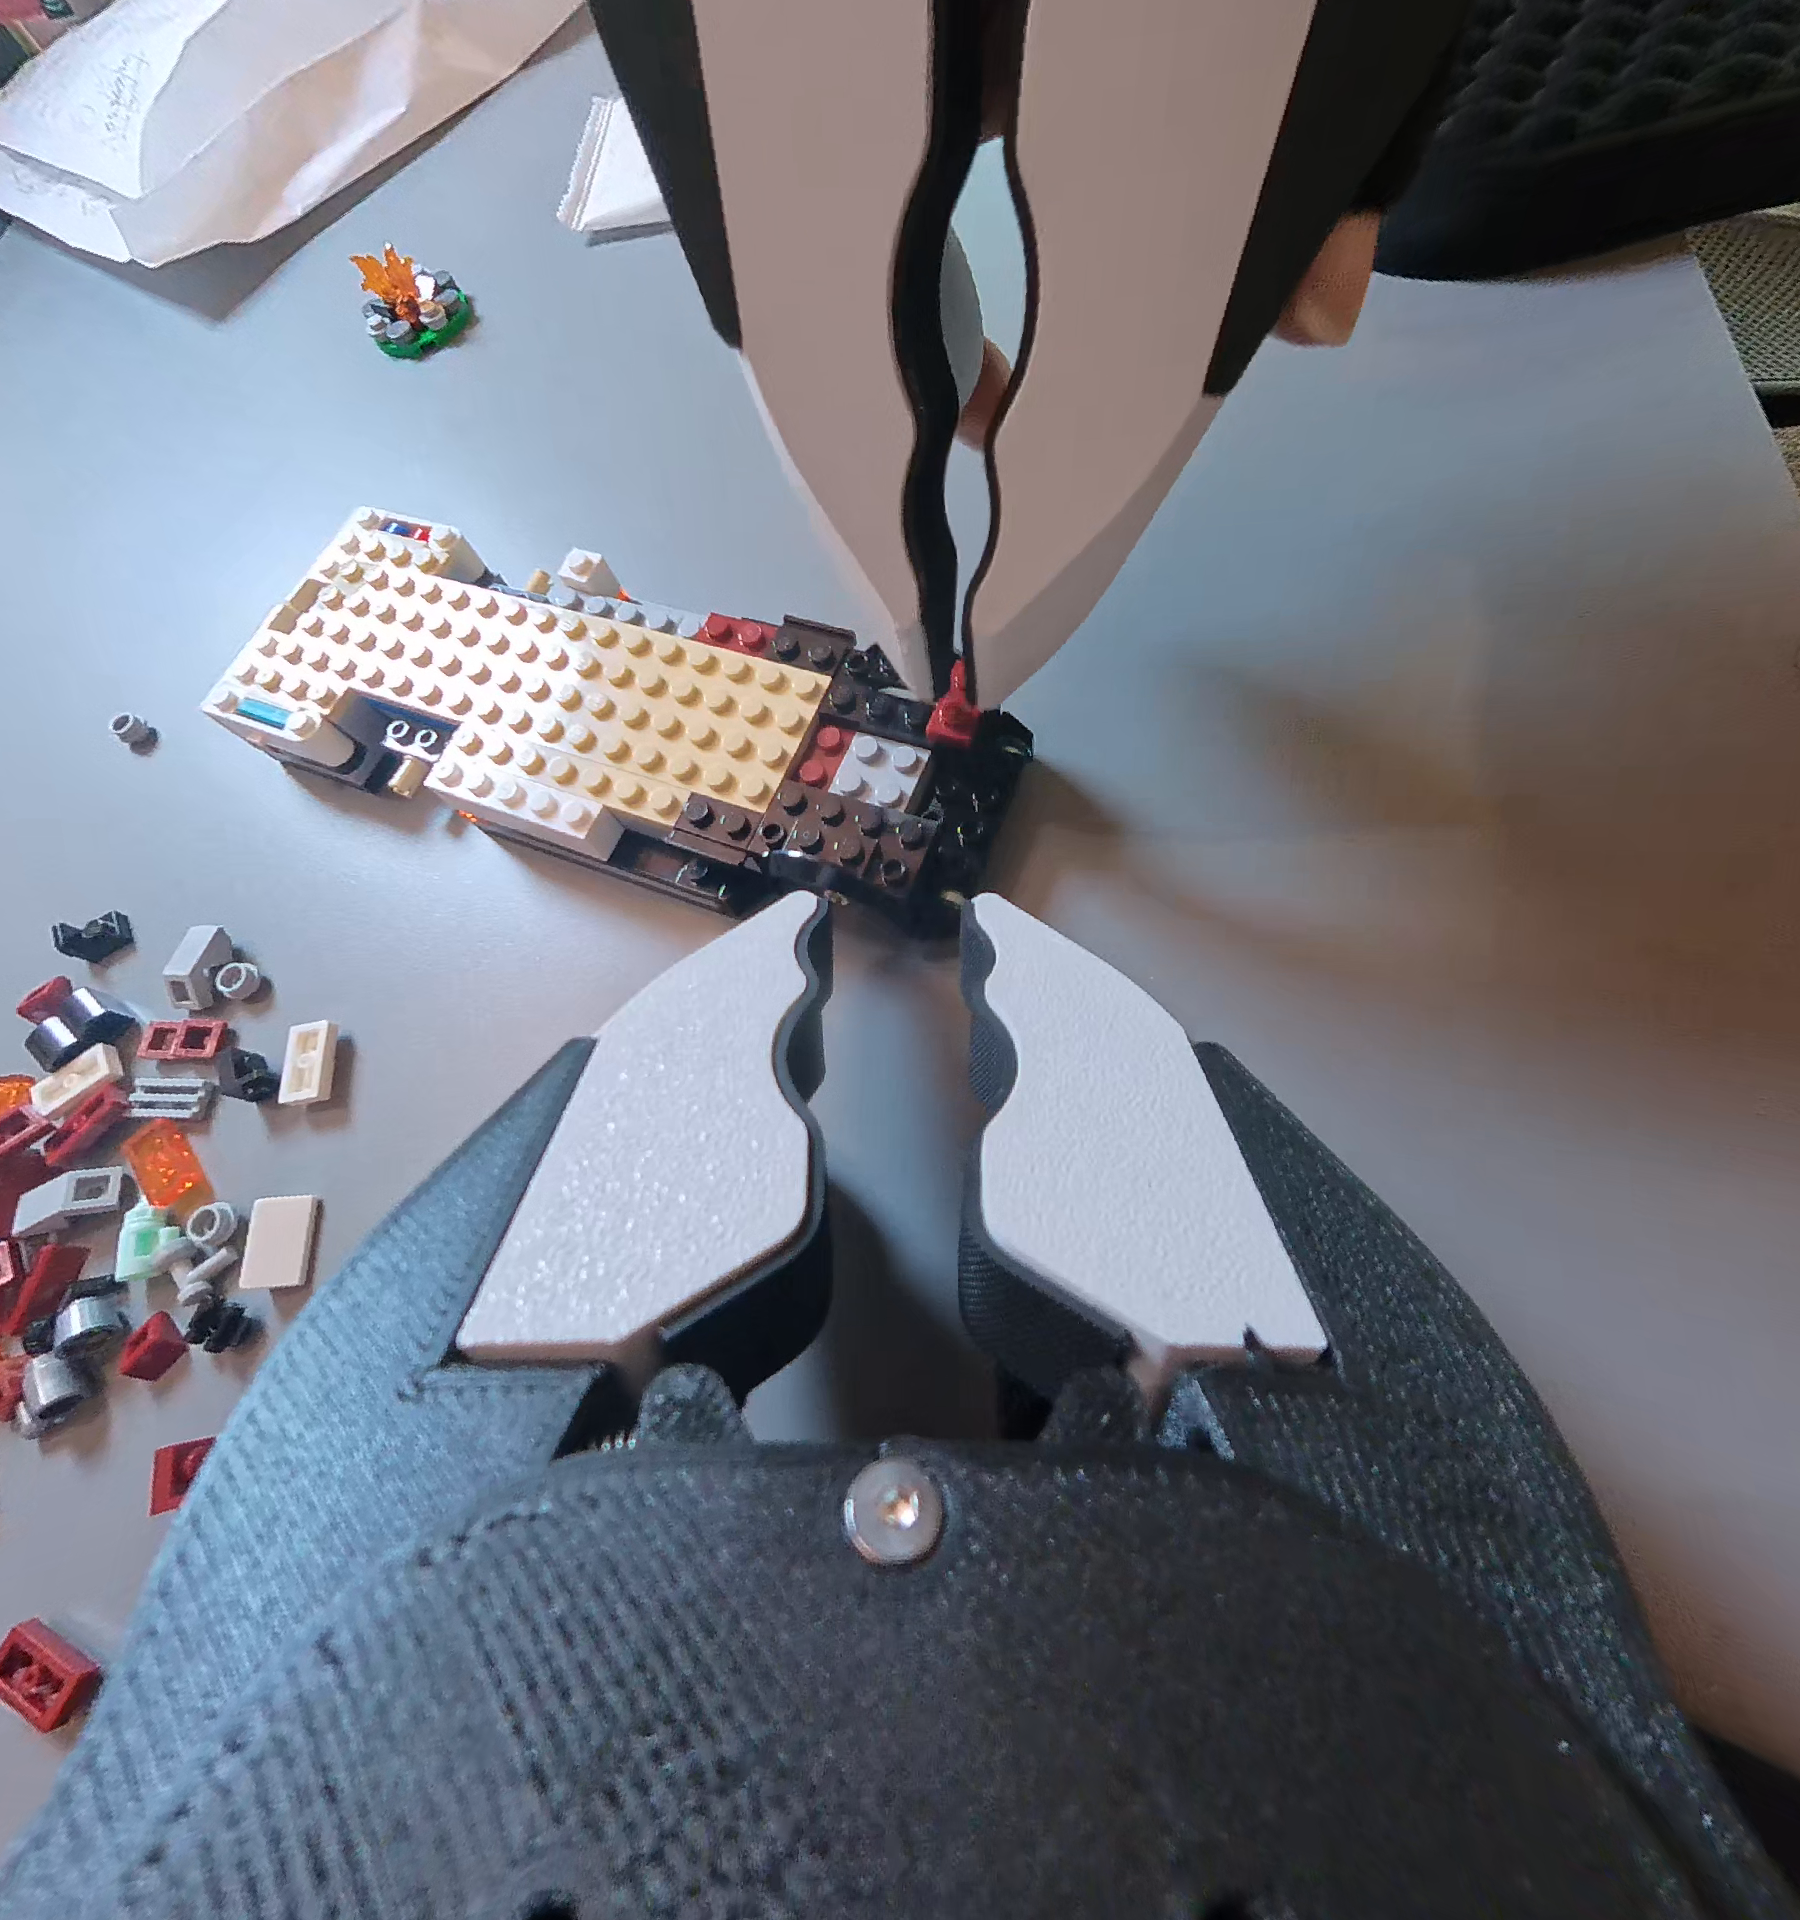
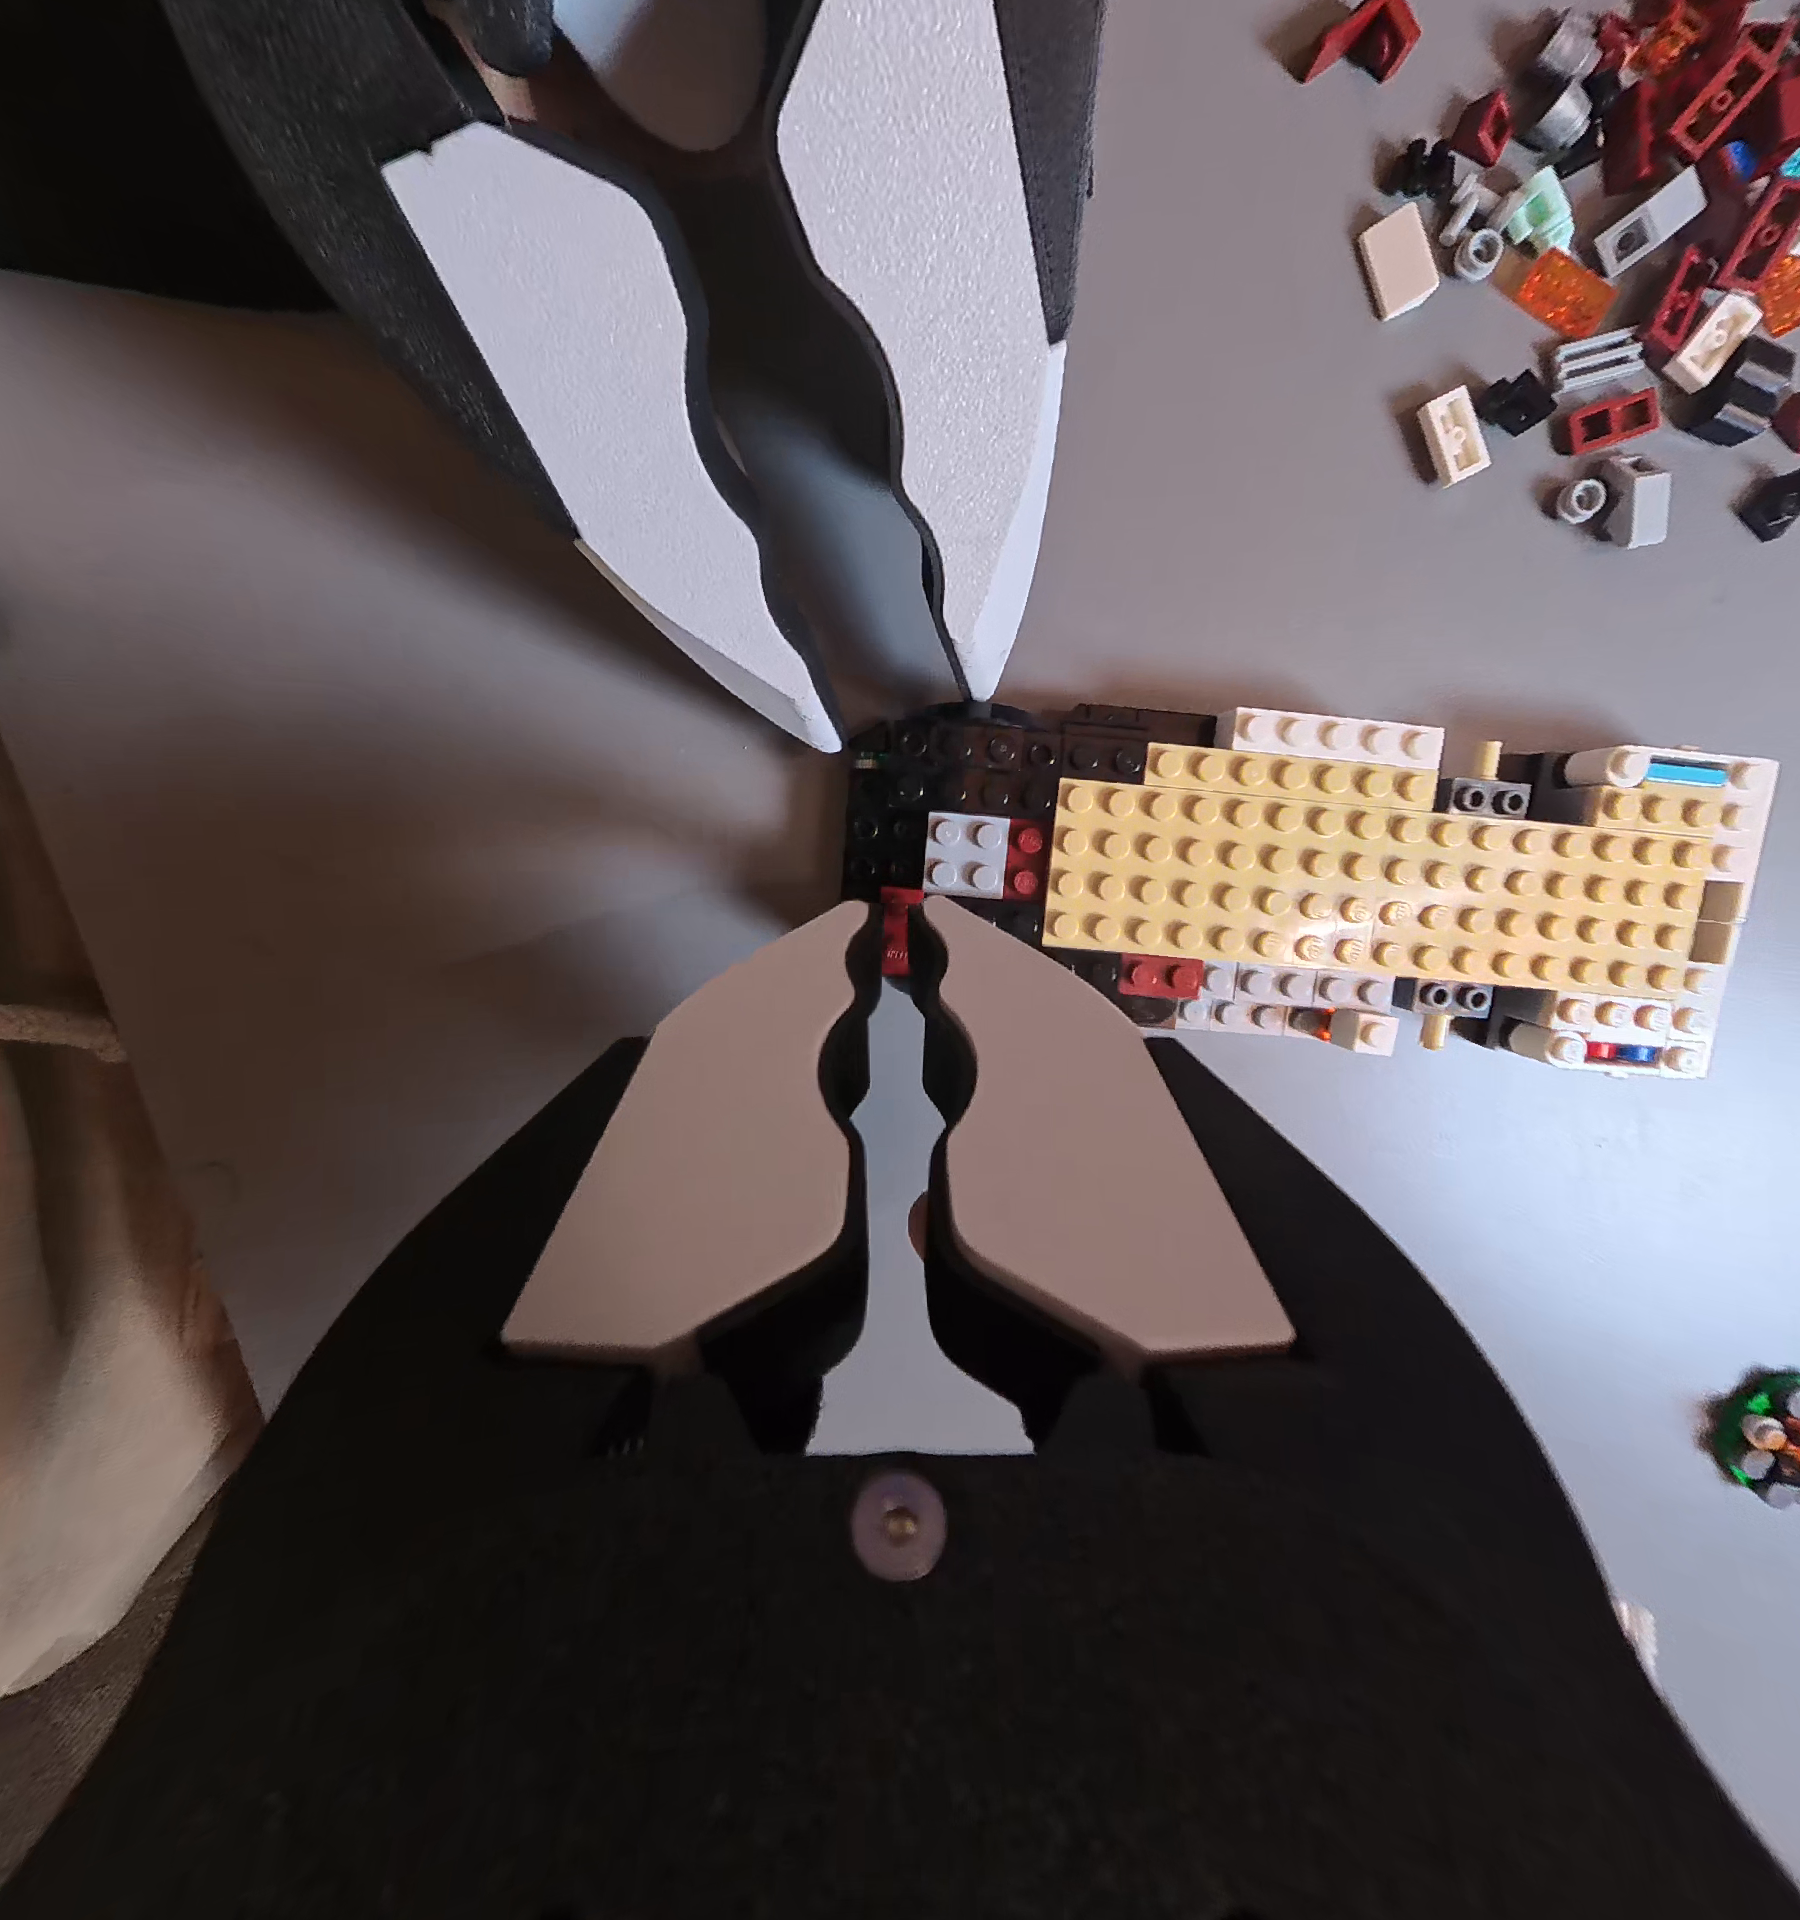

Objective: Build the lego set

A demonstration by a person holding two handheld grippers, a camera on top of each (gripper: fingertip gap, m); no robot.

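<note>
Left gripper (image 1: 896, 914) has its fingers spread, both tips against the near side of the black end of the brick model (image 1: 584, 717), which lies mid-bench (image 1: 1395, 623); at that end's far corner, right gripper (image 2: 898, 920) pinches a small red piece (image 2: 898, 940); loose bricks (image 1: 96, 1174) lie scattered at the left edge; papers (image 1: 200, 125) occupy the far left corner.

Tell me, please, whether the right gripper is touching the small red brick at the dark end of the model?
Touching. The right wrist view shows the right gripper with both fingertips closed on the small red brick, no gap showing beside it.
</note>
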